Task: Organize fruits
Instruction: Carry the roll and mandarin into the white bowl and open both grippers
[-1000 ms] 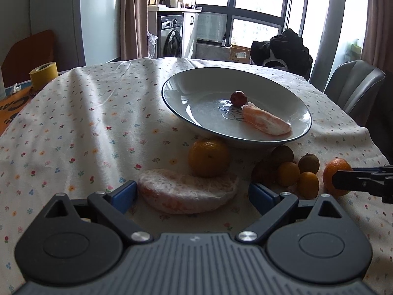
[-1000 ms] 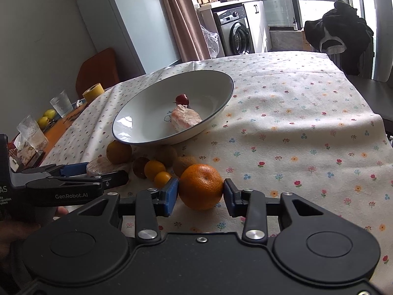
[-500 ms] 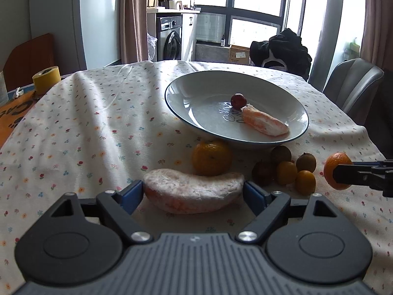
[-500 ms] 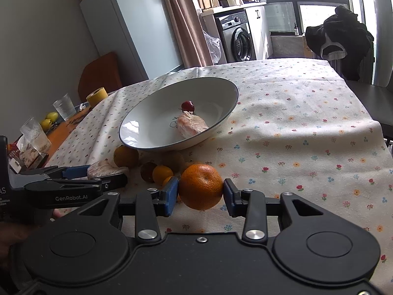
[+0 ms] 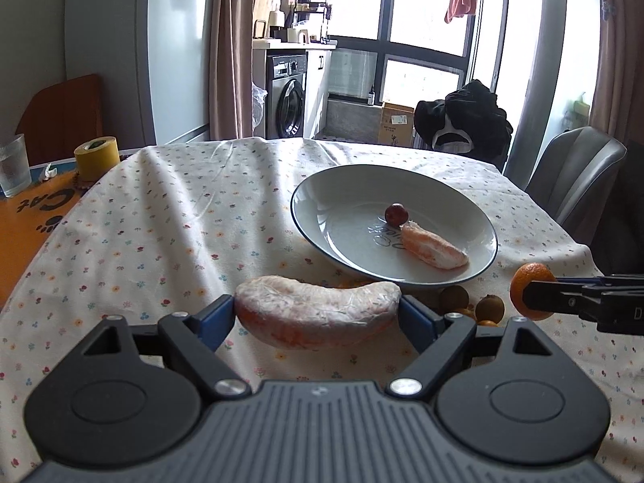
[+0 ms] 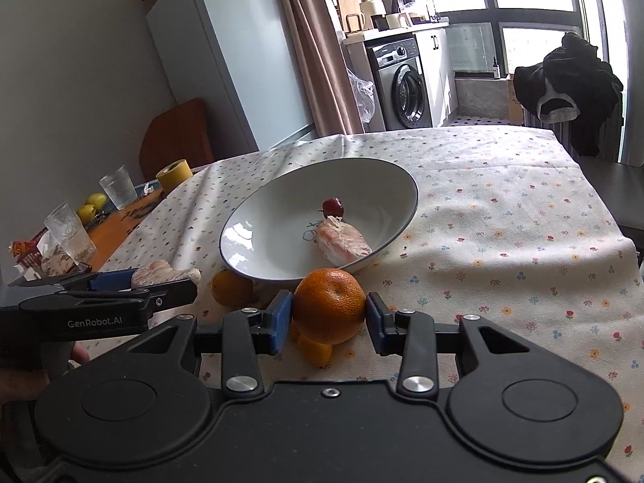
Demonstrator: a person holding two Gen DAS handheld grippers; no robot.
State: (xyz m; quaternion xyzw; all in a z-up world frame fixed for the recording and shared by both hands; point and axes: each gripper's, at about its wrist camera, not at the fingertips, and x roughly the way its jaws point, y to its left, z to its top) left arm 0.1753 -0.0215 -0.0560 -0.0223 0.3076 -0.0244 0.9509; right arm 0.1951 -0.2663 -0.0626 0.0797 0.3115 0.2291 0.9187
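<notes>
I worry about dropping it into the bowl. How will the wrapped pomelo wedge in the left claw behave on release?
The pomelo wedge probably gives a little: it is pinched only at its tips, with the middle bowed. Its film wrap looks slick, so it may slide down the bowl. Its curved shape should not roll far.

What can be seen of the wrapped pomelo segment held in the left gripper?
The wrapped pomelo segment is a long, curved wedge of pale pink-orange flesh under clear film that looks frosty white on top. It lies roughly level and crosswise, clamped end to end between the blue-padded fingers of the left gripper, raised off the floral tablecloth in front of the white bowl. In the right wrist view, one end pokes past the fingers. Only the pads touch it.
</notes>
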